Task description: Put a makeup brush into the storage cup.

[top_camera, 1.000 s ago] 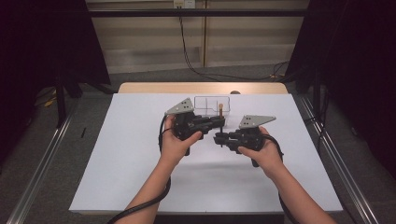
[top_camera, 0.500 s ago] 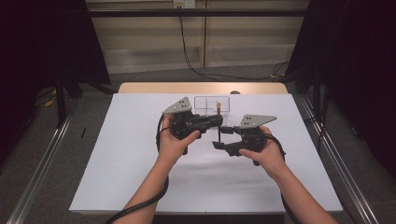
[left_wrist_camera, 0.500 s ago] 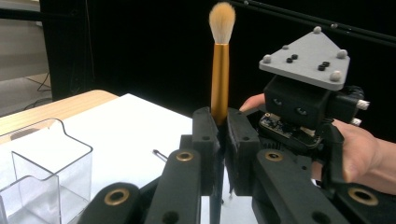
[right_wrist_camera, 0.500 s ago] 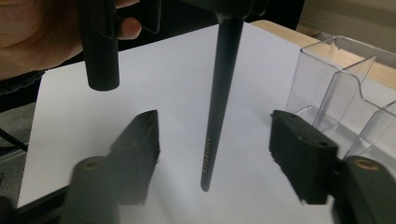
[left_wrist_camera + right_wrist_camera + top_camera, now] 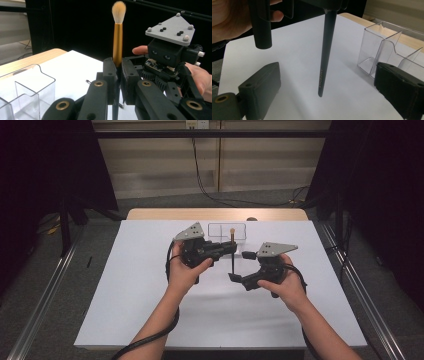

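- Between the left gripper [image 5: 117,75] fingers [image 5: 109,75] stands a makeup brush [image 5: 117,42]; they are clamped on its handle just under the gold ferrule, and the pale bristles point straight up.
- Below that grip the dark tapered handle [image 5: 325,50] hangs down toward the white table [image 5: 140,310], and its tip does not touch the surface, as far as I can judge from the right gripper view.
- The right gripper [image 5: 329,95] fingers [image 5: 262,82] have just been opening and now stand wide apart, one on each side of the lower handle, with no pad pressing on it. So the brush is carried by the left gripper alone.
- The long axis of the brush is vertical, about at right angles to both pairs of fingers, and the free bottom end lies directly in front of the right gripper, between its fingers.
- Behind the brush, toward the far edge of the table, stands a clear plastic organizer [image 5: 227,231] with open compartments; it is near but apart from the brush.
- My judgement: the left hand [image 5: 185,275] is the one to bring the brush over a compartment, and the vertical axis already suits lowering the handle end into it.
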Tool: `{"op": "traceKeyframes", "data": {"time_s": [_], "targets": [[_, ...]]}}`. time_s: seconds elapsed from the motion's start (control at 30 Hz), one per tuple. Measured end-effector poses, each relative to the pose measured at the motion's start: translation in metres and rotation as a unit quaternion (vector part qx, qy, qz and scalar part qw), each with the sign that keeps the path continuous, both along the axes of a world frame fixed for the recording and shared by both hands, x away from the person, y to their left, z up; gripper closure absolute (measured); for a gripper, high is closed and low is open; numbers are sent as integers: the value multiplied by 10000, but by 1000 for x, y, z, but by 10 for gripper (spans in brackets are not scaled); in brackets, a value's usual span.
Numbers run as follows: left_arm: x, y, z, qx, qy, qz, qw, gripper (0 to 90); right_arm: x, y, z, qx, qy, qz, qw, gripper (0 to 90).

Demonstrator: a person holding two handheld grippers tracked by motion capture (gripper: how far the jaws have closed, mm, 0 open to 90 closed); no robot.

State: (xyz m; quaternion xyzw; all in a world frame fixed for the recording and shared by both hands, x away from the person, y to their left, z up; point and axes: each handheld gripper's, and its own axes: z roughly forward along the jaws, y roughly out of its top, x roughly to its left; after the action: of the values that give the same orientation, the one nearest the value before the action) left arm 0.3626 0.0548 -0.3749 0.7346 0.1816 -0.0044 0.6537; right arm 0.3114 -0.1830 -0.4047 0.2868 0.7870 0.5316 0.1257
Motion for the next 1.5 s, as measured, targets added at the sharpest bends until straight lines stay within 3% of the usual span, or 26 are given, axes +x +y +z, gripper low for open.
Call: {"op": "traceKeyframes", "data": {"time_s": [0.27,0.97,1.5], "targets": [[4,3,3,26,-56,78,10000,837,3,-8,-4,202,220,-105,9995,72],[17,5,4,79,-127,291,9995,837,2,-16,-8,271,209,-122,9993,72],[37,11,6,112,-99,657,9977,838,1,-21,-11,265,244,-105,9993,71]]}}
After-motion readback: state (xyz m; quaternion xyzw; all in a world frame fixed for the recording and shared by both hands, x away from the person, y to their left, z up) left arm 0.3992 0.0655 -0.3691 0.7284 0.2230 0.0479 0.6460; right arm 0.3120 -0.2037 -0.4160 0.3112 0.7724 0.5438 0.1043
